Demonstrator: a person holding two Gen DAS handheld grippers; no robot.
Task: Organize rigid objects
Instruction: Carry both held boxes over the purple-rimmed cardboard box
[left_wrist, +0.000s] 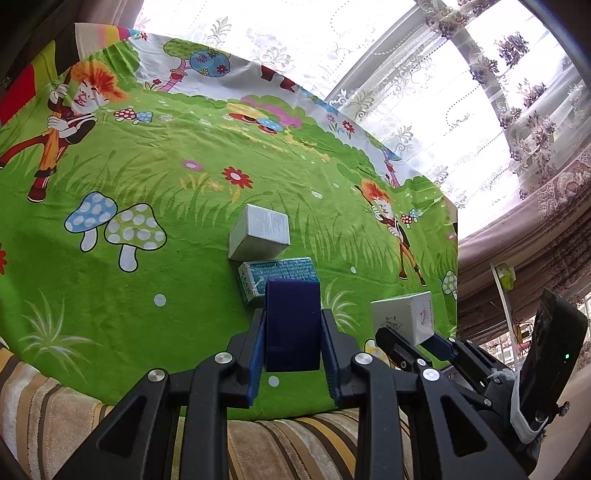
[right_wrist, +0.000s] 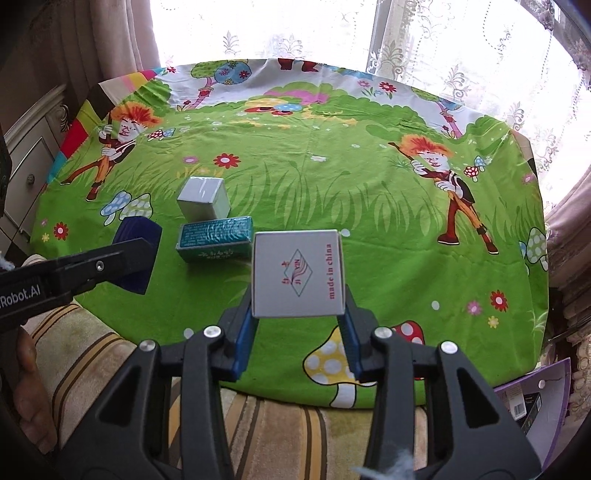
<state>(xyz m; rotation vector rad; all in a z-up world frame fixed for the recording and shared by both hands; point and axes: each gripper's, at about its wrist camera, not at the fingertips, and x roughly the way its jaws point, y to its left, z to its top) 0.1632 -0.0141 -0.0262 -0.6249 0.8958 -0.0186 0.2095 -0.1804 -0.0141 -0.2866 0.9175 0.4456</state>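
Left gripper: clamped on dark blue block, held above near edge of cartoon-print green tablecloth.
Right gripper: closed on white carton (red diamond logo, "made in china"), lifted clear of cloth, right of the blue block.
Teal box: lying flat on cloth, just beyond the blue block.
White cube box: on cloth, touching far side of teal box.
Striped upholstery: below near cloth edge.
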